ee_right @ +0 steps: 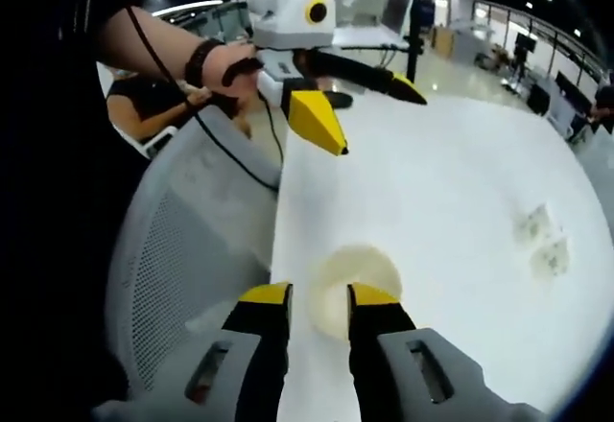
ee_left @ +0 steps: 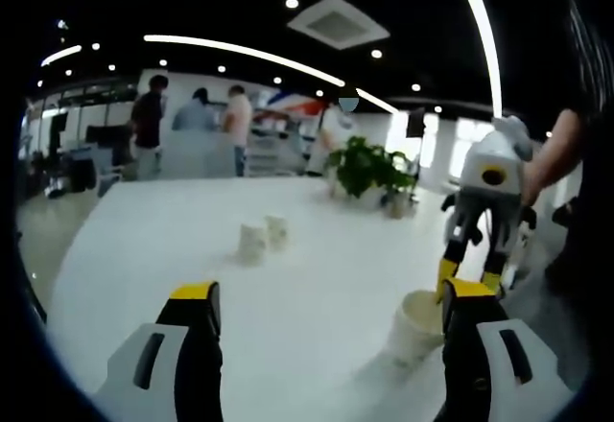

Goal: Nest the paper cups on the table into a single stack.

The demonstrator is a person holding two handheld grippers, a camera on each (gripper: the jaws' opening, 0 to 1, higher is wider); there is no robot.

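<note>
Just at 12 o'clock from the right gripper [ee_right: 319, 299], jaws narrowly apart, stands 1 upright paper cup [ee_right: 354, 283]. Left gripper [ee_left: 326, 307] gapes wide; 2 cups [ee_left: 262, 238] lie beyond.

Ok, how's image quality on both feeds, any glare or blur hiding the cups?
Left gripper view: soft focus; far cups pale against the white table, near cup blurred. Right gripper view: overexposed tabletop washes out the cup at the right gripper and the two far cups; fisheye bends edges.
</note>
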